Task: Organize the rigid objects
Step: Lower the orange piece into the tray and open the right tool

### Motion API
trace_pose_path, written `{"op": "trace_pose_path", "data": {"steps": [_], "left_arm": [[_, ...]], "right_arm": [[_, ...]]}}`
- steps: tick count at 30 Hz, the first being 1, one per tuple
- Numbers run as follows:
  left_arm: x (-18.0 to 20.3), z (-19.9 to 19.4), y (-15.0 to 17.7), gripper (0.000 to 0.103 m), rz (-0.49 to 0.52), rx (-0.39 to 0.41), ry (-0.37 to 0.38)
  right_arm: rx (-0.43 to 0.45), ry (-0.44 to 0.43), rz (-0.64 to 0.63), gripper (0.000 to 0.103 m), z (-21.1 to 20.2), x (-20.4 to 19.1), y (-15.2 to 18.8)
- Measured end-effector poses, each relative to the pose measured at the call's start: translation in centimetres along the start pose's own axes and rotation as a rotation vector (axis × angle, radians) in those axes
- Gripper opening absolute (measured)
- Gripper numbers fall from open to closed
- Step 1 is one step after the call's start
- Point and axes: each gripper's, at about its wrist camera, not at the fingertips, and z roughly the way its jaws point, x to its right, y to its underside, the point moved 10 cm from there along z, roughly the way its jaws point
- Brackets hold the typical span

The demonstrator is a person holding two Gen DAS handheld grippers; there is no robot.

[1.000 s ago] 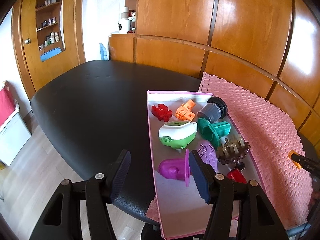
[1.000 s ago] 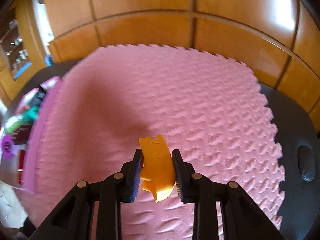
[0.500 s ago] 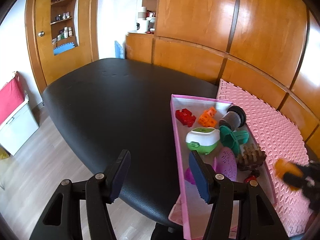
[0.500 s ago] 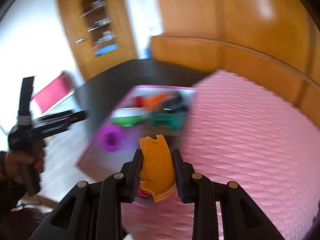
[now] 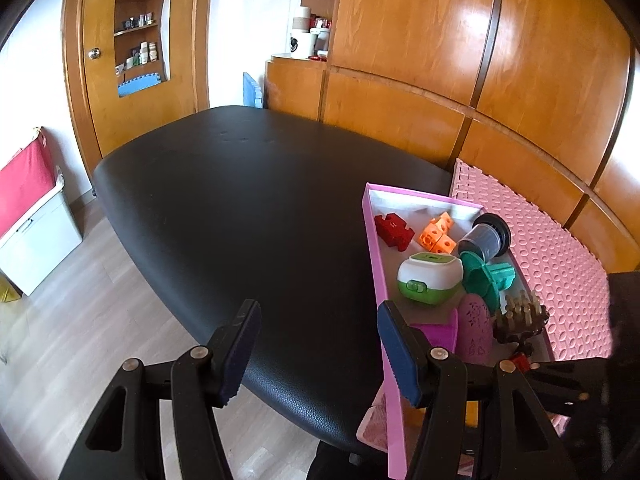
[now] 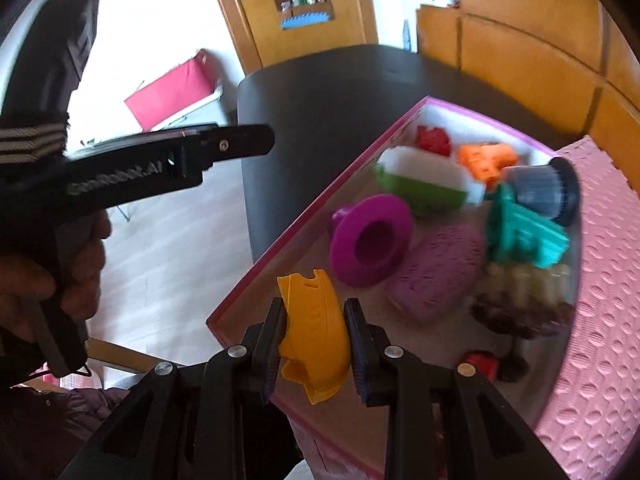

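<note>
- Left wrist view: the left gripper (image 5: 318,344) is hanging with its fingers wide apart and gripping nothing, above the edge of the black table (image 5: 248,200), just beside the pink tray (image 5: 378,264) of toys.
- Right wrist view: the right gripper (image 6: 314,334) is clamping a yellow plastic piece (image 6: 314,332), hovering over the near end of the tray (image 6: 280,248), close to a purple cup (image 6: 370,240).

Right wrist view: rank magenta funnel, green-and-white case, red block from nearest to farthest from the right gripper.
From the right gripper, which is shut on the yellow piece:
1. Magenta funnel, just ahead, near the tray's left wall.
2. Green-and-white case, mid-tray, beyond the funnel.
3. Red block, far end of the pink tray.
</note>
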Motion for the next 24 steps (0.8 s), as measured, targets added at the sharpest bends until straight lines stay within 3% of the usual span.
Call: {"op": "trace_pose_path", "data": {"steps": [9, 14, 24], "left_arm": [[0.4, 0.0, 0.0, 0.061, 0.021, 0.007, -0.009], [0.6, -0.2, 0.0, 0.061, 0.028, 0.011, -0.01], [1.3, -0.6, 0.2, 0.061, 0.044, 0.012, -0.009]], "right_arm": [[0.024, 0.029, 0.036, 0.031, 0.4, 0.0, 0.7], [0.034, 0.036, 0.064, 0.043, -0.3, 0.2, 1.3], [0.056, 0.065, 0.099, 0.044, -1.7, 0.5, 2.2]]}}
